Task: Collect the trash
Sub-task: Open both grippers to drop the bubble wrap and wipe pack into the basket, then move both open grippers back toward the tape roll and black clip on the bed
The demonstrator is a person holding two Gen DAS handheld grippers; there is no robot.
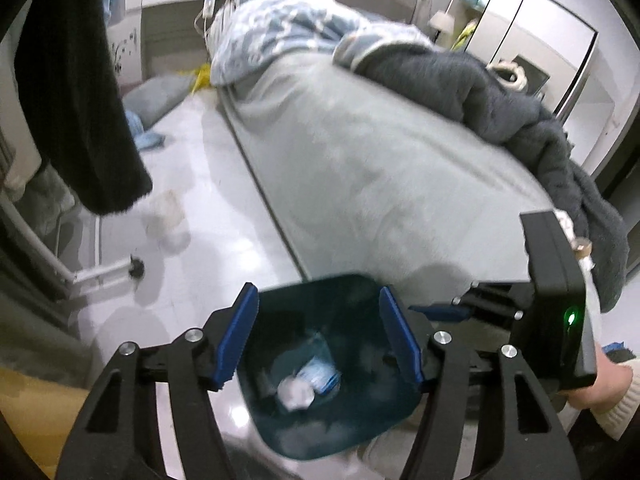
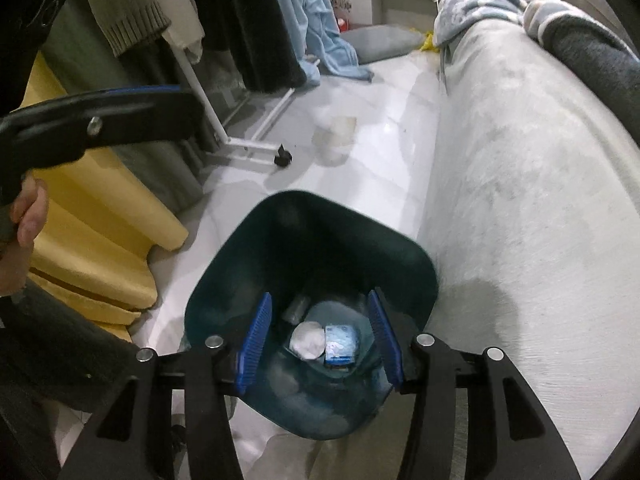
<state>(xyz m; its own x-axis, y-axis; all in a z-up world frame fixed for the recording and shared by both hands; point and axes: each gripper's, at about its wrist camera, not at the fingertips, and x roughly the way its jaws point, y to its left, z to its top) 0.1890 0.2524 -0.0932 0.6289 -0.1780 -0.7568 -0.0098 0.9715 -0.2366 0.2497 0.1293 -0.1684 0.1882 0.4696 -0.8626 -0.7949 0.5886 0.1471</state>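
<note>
A dark teal trash bin (image 1: pixel 280 432) (image 2: pixel 248 260) stands on the pale floor beside the bed. Inside lie a crumpled white paper ball (image 1: pixel 294 394) (image 2: pixel 307 340) and a blue-and-white packet (image 1: pixel 320 372) (image 2: pixel 340 345). My left gripper (image 1: pixel 320 340) is open and empty above the bin's mouth. My right gripper (image 2: pixel 320 336) is open and empty above the bin too; its body shows at the right of the left wrist view (image 1: pixel 556 304). A crumpled translucent wrapper (image 1: pixel 166 216) (image 2: pixel 336 136) lies on the floor further off.
A bed with a grey-green cover (image 1: pixel 360 168) (image 2: pixel 520 200) runs along the right, with a dark blanket (image 1: pixel 500 108) and a blue patterned quilt (image 1: pixel 288 28). A clothes rack with a wheeled white base (image 2: pixel 256 148) and hanging garments stands left. A yellow cushion (image 2: pixel 100 232) lies by the bin.
</note>
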